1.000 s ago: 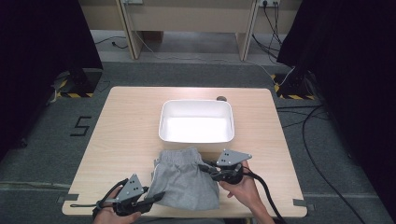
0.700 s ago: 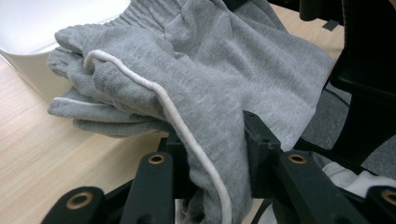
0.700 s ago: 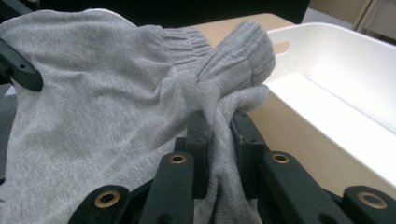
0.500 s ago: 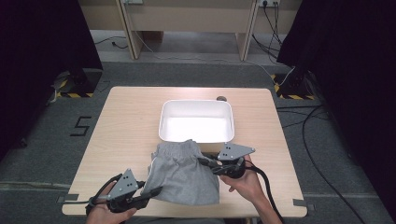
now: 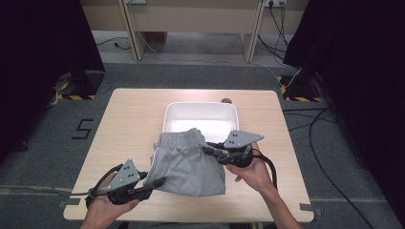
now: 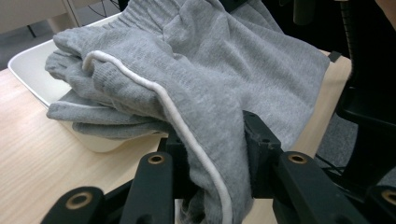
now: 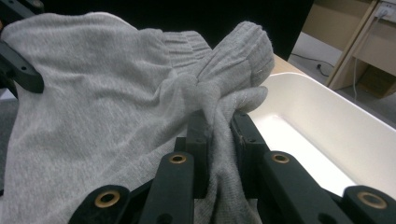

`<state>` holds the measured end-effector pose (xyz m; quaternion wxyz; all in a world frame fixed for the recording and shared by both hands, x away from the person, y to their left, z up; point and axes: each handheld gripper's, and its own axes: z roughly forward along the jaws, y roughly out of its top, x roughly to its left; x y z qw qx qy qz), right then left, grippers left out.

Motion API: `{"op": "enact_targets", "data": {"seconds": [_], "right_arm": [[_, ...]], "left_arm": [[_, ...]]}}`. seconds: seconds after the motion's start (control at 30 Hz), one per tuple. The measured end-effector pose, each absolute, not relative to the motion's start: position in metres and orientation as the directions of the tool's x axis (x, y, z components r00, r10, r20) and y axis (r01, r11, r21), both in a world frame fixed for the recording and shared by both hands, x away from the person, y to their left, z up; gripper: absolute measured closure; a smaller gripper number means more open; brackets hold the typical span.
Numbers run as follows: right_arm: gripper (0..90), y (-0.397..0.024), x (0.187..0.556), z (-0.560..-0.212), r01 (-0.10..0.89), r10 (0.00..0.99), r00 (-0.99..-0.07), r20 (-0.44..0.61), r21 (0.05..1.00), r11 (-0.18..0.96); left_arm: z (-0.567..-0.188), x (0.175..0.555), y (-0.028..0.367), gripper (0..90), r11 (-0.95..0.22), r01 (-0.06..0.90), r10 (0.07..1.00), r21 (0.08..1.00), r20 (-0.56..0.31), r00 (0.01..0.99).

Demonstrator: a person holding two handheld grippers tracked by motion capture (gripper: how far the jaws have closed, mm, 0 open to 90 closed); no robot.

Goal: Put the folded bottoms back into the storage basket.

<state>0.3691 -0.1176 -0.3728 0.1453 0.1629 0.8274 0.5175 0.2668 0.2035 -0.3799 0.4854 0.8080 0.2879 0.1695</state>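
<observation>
A folded grey garment [image 5: 187,162] with a white trim line hangs between my two grippers above the table, its far end reaching over the near rim of the white tub [image 5: 200,119]. My left gripper [image 5: 160,180] is shut on the garment's near left corner; in the left gripper view the cloth [image 6: 205,93] bunches between the jaws [image 6: 212,144]. My right gripper [image 5: 208,149] is shut on the right edge; the right gripper view has a fold of the cloth [image 7: 140,93] pinched at the jaw tips [image 7: 218,128], with the tub [image 7: 327,135] just beyond.
The light wooden table [image 5: 129,119] has bare room left and right of the tub. A small dark round thing [image 5: 226,100] lies on the table behind the tub. Cables [image 5: 315,124] run over the grey floor to the right.
Both grippers have risen and carried the garment toward the tub; its far edge now overlaps the tub's near rim. The cloth hangs more bunched than before.
</observation>
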Motion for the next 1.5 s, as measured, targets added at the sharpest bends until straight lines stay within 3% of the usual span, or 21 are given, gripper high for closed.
{"op": "enact_targets", "data": {"seconds": [0.6, 1.5], "right_arm": [[80.3, -0.123, 0.410, -0.356, 0.148, 0.467, -0.881, -0.071, 0.897, 0.416], [80.2, -0.128, 0.491, -0.351, 0.229, 0.535, -0.843, -0.061, 0.859, 0.459]], "left_arm": [[-0.366, 0.310, 0.190, 67.2, -0.373, 0.289, 0.646, 0.882, 0.024, 0.763], [-0.368, 0.395, 0.160, 67.2, -0.336, 0.372, 0.691, 0.865, -0.042, 0.722]]}}
